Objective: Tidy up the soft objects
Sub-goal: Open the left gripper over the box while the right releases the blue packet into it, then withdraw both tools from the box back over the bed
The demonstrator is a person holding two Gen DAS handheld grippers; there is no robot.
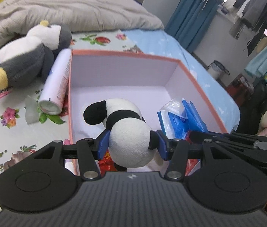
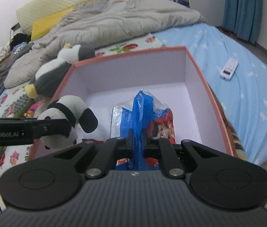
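Observation:
My left gripper (image 1: 132,144) is shut on a panda plush (image 1: 127,128), its blue pads pressing the white head from both sides. The panda hangs over the near left part of an open box with an orange rim (image 1: 125,54) and white inside. In the right wrist view the panda plush (image 2: 65,121) sits in the left gripper's black finger at the box's left wall. My right gripper (image 2: 137,143) is shut on the blue handle of a tissue pack (image 2: 142,119), which hangs inside the box (image 2: 199,70). The tissue pack (image 1: 180,119) shows at the box's right side.
A grey and white penguin plush (image 1: 27,56) lies left of the box on the flowered sheet. A white spray can (image 1: 56,83) lies against the box's left wall. A grey quilt (image 1: 72,7) covers the far bed. A white remote (image 2: 229,69) lies on the blue sheet.

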